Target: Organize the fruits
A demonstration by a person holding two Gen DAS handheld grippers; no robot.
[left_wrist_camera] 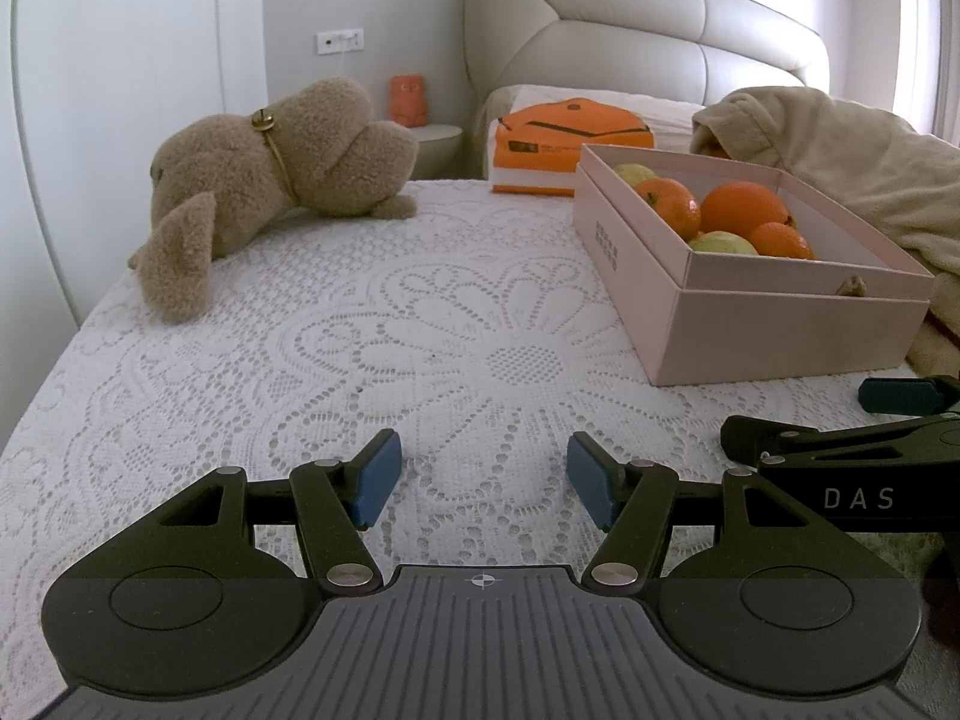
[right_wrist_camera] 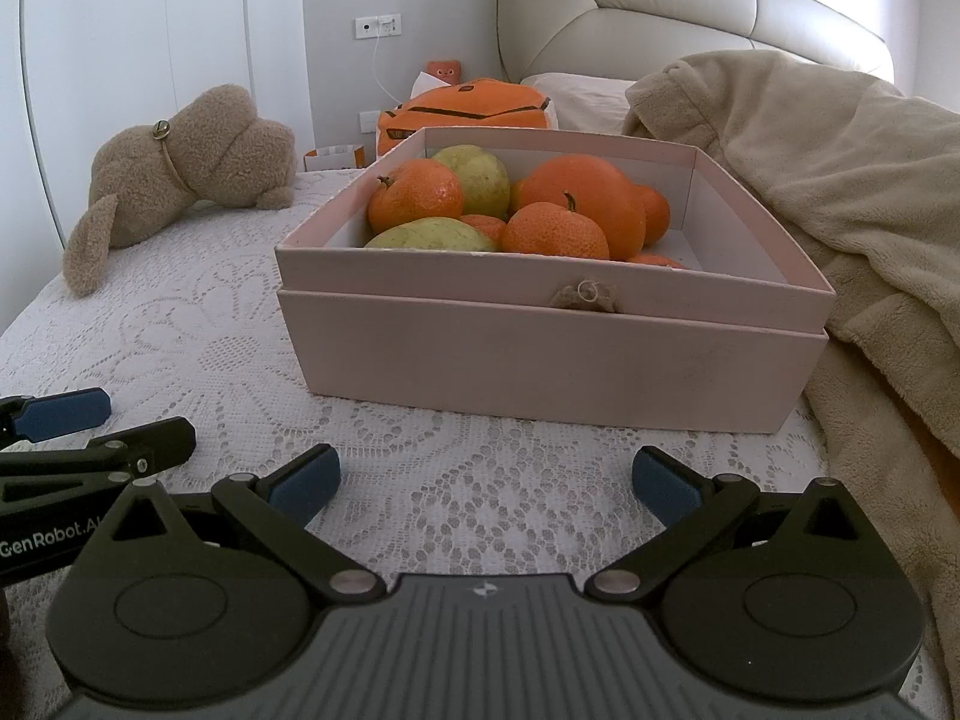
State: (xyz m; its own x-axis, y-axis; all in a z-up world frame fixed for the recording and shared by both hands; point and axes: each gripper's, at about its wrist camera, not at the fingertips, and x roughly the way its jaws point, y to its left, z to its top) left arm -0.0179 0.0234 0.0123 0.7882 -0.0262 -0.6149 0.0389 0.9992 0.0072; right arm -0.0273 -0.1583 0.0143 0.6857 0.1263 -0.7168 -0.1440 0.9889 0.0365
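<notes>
While fruit (right_wrist_camera: 540, 204) fills the pink box (right_wrist_camera: 540, 354) just ahead of the right tongs (right_wrist_camera: 486, 480), left tongs (left_wrist_camera: 483, 474) beside them, both spread empty, low over the lace-covered bed (left_wrist_camera: 300, 360).

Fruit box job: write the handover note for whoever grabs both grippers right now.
Left gripper: open, empty, low over the lace bedspread, box ahead to its right.
Right gripper: open, empty, facing the front wall of the box.
Pink box: sits on the bedspread beside the beige blanket. Inside, piled at the far end: a large orange, several tangerines and two green pears. The near right part of the box floor is bare.
Done: all visible fruit is in the box; none lies loose on the bed.
Left: the fruit is mixed in one heap, so any sorting is still to do.
</notes>
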